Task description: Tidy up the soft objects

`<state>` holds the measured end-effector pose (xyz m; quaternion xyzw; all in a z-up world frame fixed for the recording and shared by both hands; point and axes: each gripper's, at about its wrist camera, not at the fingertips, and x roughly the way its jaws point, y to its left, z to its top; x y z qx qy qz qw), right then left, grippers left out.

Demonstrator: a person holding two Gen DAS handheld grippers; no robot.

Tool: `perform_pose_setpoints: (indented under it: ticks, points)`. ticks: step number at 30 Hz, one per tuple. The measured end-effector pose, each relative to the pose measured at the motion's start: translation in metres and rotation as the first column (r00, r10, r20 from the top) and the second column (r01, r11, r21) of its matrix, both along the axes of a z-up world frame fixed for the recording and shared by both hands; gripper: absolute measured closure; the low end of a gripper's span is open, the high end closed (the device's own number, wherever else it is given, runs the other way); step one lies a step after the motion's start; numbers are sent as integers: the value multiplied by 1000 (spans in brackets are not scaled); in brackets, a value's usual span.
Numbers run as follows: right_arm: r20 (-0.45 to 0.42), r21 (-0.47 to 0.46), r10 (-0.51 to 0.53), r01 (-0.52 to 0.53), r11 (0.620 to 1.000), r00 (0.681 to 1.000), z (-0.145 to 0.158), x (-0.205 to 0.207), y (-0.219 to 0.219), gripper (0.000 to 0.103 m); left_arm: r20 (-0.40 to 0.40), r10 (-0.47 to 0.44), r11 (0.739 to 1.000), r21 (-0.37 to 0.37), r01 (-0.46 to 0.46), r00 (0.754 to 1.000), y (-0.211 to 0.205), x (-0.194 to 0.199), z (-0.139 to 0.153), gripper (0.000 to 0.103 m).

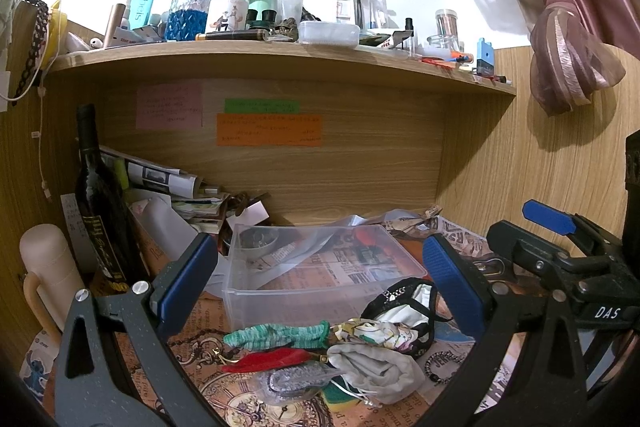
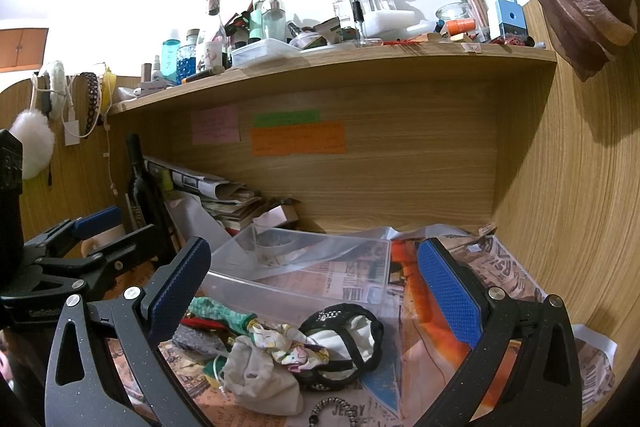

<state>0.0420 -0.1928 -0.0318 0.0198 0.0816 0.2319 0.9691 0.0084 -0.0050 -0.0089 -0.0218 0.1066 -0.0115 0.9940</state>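
Observation:
A heap of soft things lies on the newspaper-covered desk in front of a clear plastic bin (image 1: 280, 297) (image 2: 376, 267): a green knitted sock (image 1: 276, 335) (image 2: 218, 311), a red cloth piece (image 1: 272, 359), a grey mesh pouch (image 1: 292, 383), a grey-white drawstring pouch (image 1: 376, 367) (image 2: 260, 379), a printed cloth (image 1: 376, 331) (image 2: 288, 343) and a black-and-white mask (image 1: 404, 303) (image 2: 344, 335). My left gripper (image 1: 320, 283) is open above the heap. My right gripper (image 2: 316, 287) is open above the mask and the bin's near wall.
A dark wine bottle (image 1: 100, 195) (image 2: 142, 187), a cream flask (image 1: 48, 267) and stacked papers (image 1: 176, 187) stand at the left. A crowded shelf (image 1: 280, 55) (image 2: 332, 67) overhangs. A bead bracelet (image 2: 332, 411) lies in front. A wooden wall (image 2: 568, 207) closes the right.

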Motion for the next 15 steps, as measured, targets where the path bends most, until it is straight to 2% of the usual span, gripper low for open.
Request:
perform_pose_setpoints:
  ticks: [15]
  points:
    - [-15,0,9,-9,1000,1000,-5,2,6,0,-36,0,1000,-8,-1,999,6,8,-7,0]
